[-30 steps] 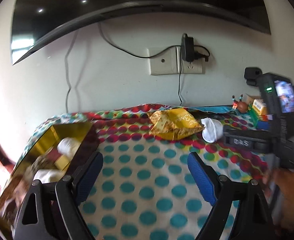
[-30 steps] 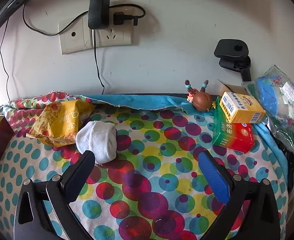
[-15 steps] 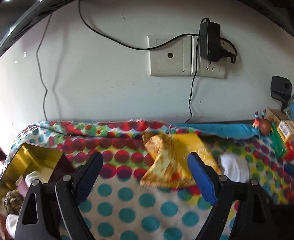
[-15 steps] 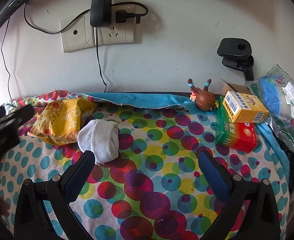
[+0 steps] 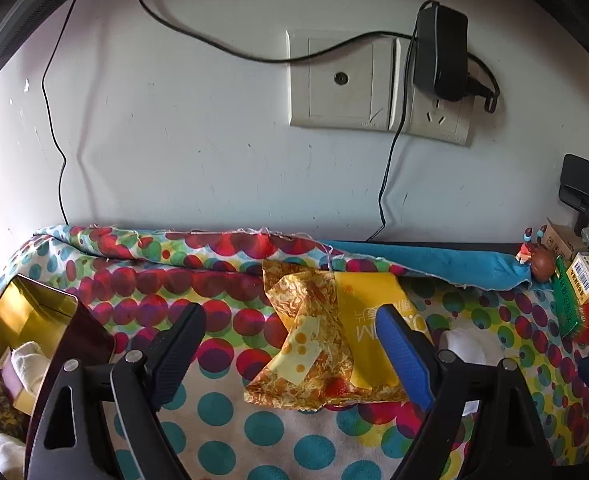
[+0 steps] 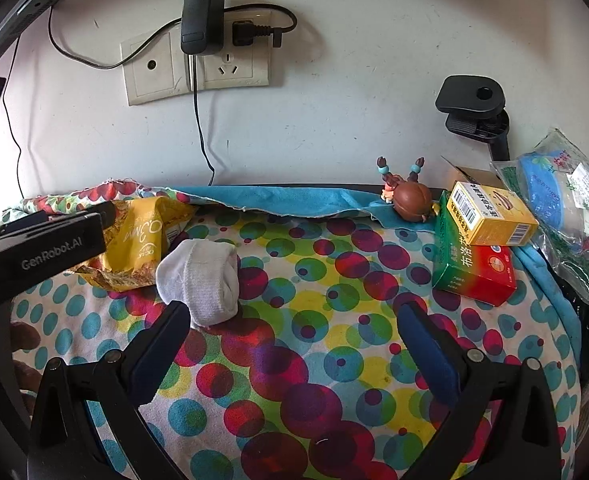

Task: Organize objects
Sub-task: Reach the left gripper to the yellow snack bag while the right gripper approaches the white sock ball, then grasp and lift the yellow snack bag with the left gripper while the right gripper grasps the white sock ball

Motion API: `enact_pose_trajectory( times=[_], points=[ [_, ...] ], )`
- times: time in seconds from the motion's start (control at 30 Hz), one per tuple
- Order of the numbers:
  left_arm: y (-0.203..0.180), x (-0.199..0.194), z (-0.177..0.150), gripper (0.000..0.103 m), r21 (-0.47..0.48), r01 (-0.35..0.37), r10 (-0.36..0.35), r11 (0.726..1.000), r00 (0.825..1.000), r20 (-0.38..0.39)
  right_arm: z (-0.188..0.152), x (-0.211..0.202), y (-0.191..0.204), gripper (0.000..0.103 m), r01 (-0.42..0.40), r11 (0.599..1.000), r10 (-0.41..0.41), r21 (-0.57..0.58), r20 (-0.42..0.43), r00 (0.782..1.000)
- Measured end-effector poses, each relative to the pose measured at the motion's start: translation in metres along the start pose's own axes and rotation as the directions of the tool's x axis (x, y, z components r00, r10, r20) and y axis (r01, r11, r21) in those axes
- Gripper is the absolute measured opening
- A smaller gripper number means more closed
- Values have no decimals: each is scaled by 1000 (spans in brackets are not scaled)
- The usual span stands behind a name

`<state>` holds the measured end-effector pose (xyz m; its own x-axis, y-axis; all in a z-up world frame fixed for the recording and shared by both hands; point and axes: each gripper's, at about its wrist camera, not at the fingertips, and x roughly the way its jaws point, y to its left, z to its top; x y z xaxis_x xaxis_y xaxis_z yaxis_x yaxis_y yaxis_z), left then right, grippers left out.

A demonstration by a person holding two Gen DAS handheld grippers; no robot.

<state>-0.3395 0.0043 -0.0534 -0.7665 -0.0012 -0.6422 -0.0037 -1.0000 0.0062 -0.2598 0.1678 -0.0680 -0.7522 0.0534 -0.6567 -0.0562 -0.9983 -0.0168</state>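
Note:
A yellow snack packet (image 5: pixel 334 340) lies on the polka-dot cloth, between the open fingers of my left gripper (image 5: pixel 290 336), which hovers just in front of it. The packet also shows in the right wrist view (image 6: pixel 138 248). A rolled white sock (image 6: pixel 202 280) lies to its right; it shows behind my left gripper's right finger too (image 5: pixel 464 346). My right gripper (image 6: pixel 294 328) is open and empty over the cloth, the sock by its left fingertip. A gold tin (image 5: pixel 26 320) at the far left holds socks and small items.
A green-red box (image 6: pixel 470 268) with a yellow box (image 6: pixel 490 216) on top stands at the right, beside a brown toy figure (image 6: pixel 410 200) and a plastic bag (image 6: pixel 566 216). The wall with sockets (image 5: pixel 378 80) and cables is close behind. The left gripper's body (image 6: pixel 38 248) shows at left.
My left gripper has moved forward and right from the tin toward the snack packet, which now lies between its fingers. My right gripper has barely moved.

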Motion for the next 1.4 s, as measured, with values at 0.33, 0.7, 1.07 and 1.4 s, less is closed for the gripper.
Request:
enact_pose_trajectory(
  times=[0.33, 0.7, 1.07, 1.4],
  points=[
    [-26, 33, -2, 100, -13, 23, -24, 1000, 996, -91, -1, 0, -1, 103, -25, 1000, 25, 8, 3, 1000],
    [-27, 65, -3, 101, -49, 120, -128, 992, 968, -216, -2, 1, 2, 103, -29, 1000, 29, -4, -3, 1000],
    [20, -24, -11, 28, -98, 117, -119, 988, 993, -20, -1, 5, 2, 103, -25, 1000, 25, -3, -18, 1000],
    [66, -130, -100, 26, -92, 27, -26, 995, 1000, 10, 1, 8, 7, 103, -82, 996, 81, -36, -41, 996]
  ],
)
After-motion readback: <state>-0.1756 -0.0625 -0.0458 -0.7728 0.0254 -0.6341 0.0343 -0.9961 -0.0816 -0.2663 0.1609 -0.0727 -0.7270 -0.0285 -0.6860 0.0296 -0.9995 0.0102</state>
